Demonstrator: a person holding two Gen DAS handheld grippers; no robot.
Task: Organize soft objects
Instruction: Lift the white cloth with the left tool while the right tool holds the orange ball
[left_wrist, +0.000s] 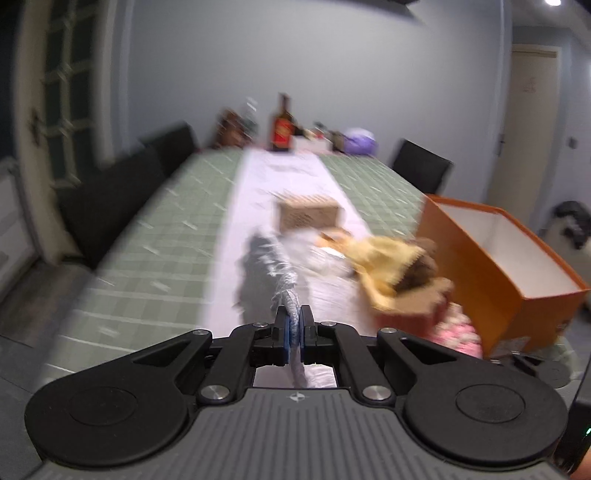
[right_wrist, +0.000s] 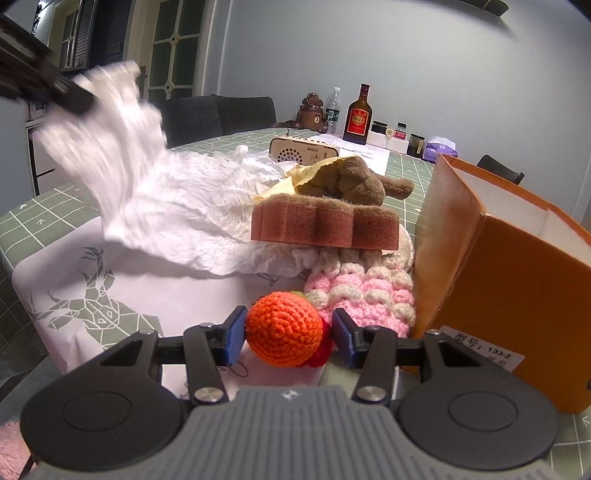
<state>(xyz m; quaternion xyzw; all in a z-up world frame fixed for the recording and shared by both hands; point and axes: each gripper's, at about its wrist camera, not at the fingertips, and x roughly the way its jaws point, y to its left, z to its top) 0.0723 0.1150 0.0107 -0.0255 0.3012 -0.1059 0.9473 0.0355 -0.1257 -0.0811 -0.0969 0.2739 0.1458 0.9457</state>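
Observation:
My left gripper (left_wrist: 294, 321) is shut on a white crinkled cloth (left_wrist: 275, 266) and holds it up off the table; the cloth shows blurred in the right wrist view (right_wrist: 155, 199), with the left gripper at the top left. My right gripper (right_wrist: 290, 332) is open around an orange crocheted ball (right_wrist: 284, 328) lying on the table. Behind it lie a pink and cream crocheted piece (right_wrist: 369, 291), a brown sponge (right_wrist: 325, 225), a brown plush toy (right_wrist: 354, 181) and a yellow cloth (left_wrist: 380, 262). An open orange box (right_wrist: 498, 273) stands at the right.
A wooden radio (right_wrist: 303, 151) sits mid-table. A brown bottle (right_wrist: 357, 116), jars, a water bottle and a purple tissue pack (right_wrist: 441, 147) stand at the far end. Dark chairs (left_wrist: 122, 195) line the left side. The table has a green grid cloth (left_wrist: 166, 229) with a white runner.

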